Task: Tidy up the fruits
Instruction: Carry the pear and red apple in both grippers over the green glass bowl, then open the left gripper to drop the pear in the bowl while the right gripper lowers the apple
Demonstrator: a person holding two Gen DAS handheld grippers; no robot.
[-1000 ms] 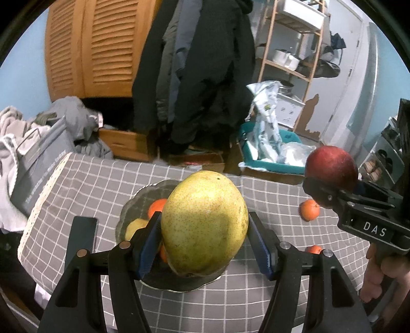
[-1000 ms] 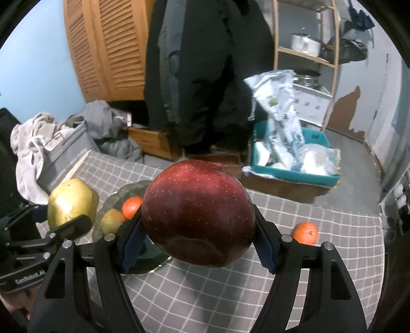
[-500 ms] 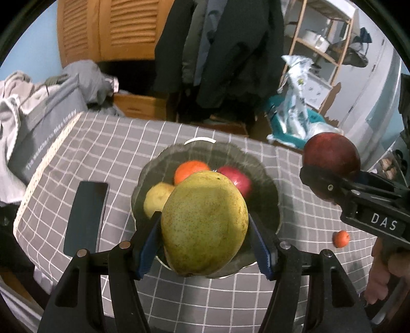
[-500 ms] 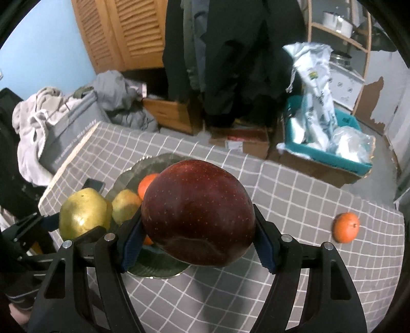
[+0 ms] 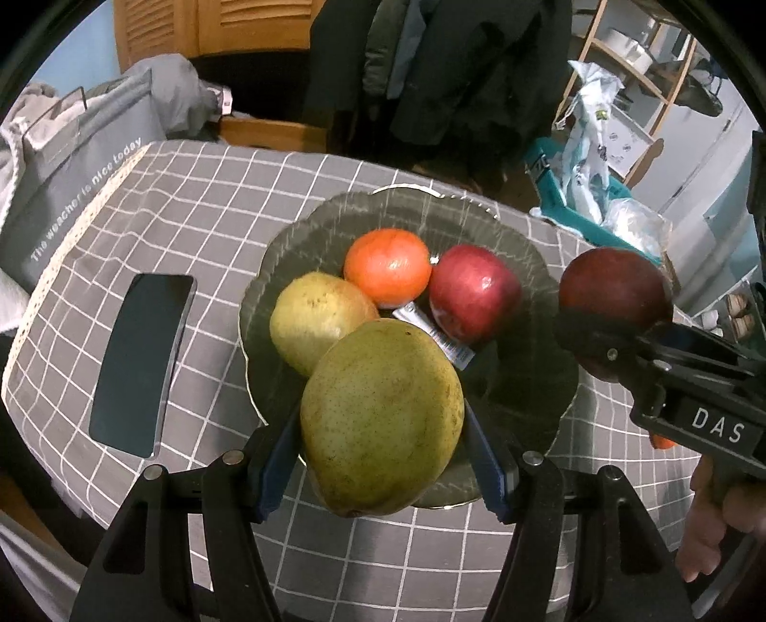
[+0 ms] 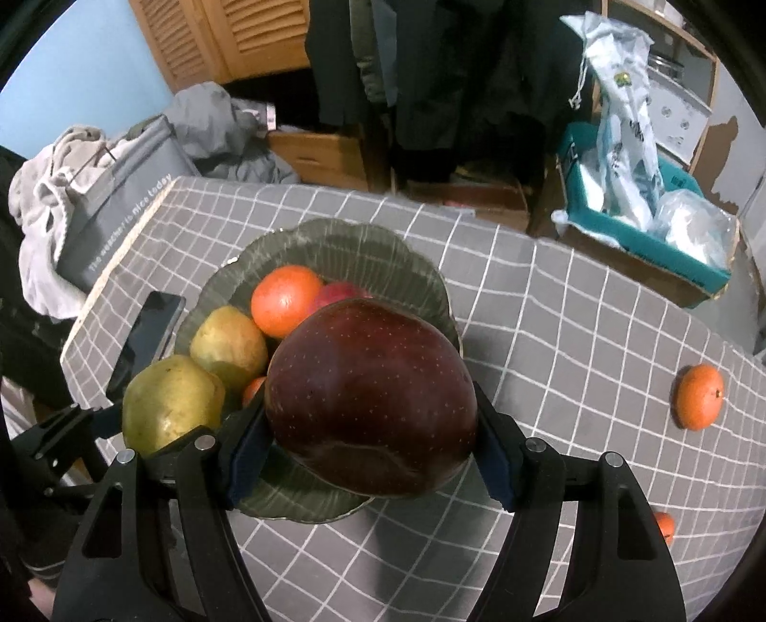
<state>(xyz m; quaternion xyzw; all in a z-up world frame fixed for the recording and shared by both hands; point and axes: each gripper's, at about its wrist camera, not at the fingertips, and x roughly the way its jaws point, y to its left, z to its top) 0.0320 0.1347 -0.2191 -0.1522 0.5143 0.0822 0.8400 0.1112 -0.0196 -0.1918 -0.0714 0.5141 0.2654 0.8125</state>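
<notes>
squarely between left hand-held gripper (image 5: 383,459) pads: pear (image 5: 380,416)

A pale blue wall (image 6: 81,52) fills the upper left, meeting a louvred wooden cabinet (image 6: 239,38). Dark coats (image 6: 431,72) hang at top centre. At left, a grey fabric bin (image 6: 119,191) holds crumpled laundry. A teal plastic crate (image 6: 660,229) with white bags sits on the floor at right, a light wooden shelving rack (image 5: 641,81) behind. The desk wears a grey checked cloth (image 6: 550,311).
</notes>
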